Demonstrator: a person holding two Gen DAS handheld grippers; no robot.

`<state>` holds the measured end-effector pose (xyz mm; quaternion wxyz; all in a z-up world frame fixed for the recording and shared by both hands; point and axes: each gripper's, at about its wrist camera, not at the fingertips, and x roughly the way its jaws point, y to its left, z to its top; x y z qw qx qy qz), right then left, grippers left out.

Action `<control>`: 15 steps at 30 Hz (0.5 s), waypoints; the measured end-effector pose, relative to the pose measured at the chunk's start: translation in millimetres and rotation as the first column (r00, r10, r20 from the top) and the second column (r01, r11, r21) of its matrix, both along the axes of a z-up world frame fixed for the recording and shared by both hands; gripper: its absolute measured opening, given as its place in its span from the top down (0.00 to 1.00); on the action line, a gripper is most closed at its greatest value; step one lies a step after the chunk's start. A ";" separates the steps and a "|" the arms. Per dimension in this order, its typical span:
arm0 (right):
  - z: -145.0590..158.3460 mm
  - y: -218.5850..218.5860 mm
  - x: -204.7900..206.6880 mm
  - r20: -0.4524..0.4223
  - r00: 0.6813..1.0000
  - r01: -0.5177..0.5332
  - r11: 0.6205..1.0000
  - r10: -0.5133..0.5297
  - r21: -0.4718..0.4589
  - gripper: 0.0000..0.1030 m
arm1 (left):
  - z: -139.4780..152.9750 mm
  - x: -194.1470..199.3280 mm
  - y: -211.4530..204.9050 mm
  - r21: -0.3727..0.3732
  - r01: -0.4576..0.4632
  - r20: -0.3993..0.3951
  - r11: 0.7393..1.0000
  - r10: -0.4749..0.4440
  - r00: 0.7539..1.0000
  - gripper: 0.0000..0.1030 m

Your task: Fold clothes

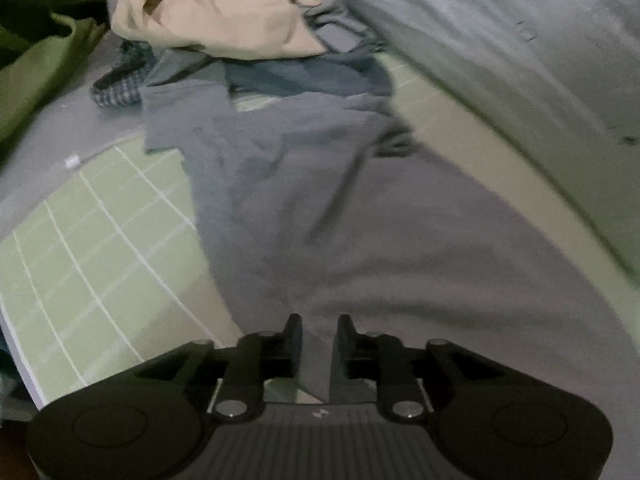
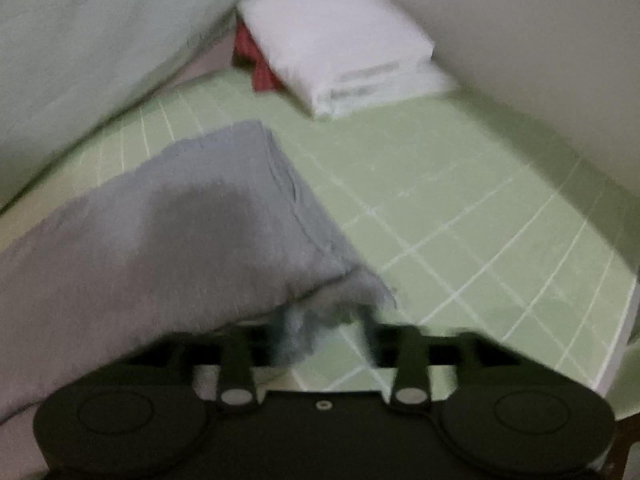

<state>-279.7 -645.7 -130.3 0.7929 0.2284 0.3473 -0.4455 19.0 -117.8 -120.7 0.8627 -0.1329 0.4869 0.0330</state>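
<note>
A: The fingers [image 1: 298, 344] of the left gripper [image 1: 318, 334] stand narrow, a slim gap between them with a pinch of grey cloth in it. Do they hold it?

B: It looks so: the large grey soft-knit garment [image 1: 360, 220] runs straight out from that gap, spread over the pale green bed sheet with white grid lines [image 1: 80, 248]. The right gripper [image 2: 320, 328] is blurred; its fingers [image 2: 370, 336] sit apart, with the garment's fuzzy corner bunched between them, so whether they clamp it one cannot tell.

A: And where does the garment lie on that side?

B: In the right wrist view it lies doubled, a layered edge showing along its right side, on the same sheet. Beyond it a white folded stack [image 2: 340, 44] rests against something red [image 2: 260, 64].

A: Which step, then?

B: Judged from the layered edge, a fold of the grey garment is under way, both grippers at its near hem. At the far end in the left wrist view wait a crumpled beige cloth [image 1: 224, 12], a dark checked piece [image 1: 120, 84] and a green fabric [image 1: 44, 52].

A: What does the next move call for?

B: Likely both corners carried level and together, so the layers meet without skewing or a corner slipping free.
</note>
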 end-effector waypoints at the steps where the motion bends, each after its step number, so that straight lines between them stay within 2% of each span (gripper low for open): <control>1: 3.9 3.3 -1.2 0.026 1.000 -0.002 1.000 0.003 -0.021 0.32 | 3.4 -6.6 -4.0 -0.027 0.008 0.006 1.000 -0.007 1.000 0.74; 3: 7.6 5.5 0.4 0.063 0.998 -0.017 0.999 0.019 -0.033 0.24 | 6.1 -17.0 -15.4 -0.087 0.029 0.007 0.996 -0.028 1.000 0.71; 5: 6.2 4.2 6.6 0.063 0.997 -0.046 0.998 0.048 -0.034 0.24 | 3.9 -23.4 -27.4 -0.147 0.040 0.001 0.988 -0.040 0.999 0.68; 8: -1.1 -2.2 16.0 0.029 0.996 -0.082 0.996 0.082 -0.019 0.36 | -4.7 -28.6 -43.4 -0.221 0.027 -0.025 0.975 -0.033 0.999 0.67; 10: -7.9 -12.1 17.9 0.024 0.998 -0.065 0.998 0.065 0.022 0.50 | -10.6 -29.2 -49.9 -0.248 0.019 -0.046 0.969 -0.031 0.998 0.67; 15: -15.4 -29.8 11.8 0.062 0.998 0.015 0.998 -0.019 0.065 0.54 | -22.6 -28.8 -58.6 -0.290 -0.020 -0.080 0.957 -0.003 0.997 0.66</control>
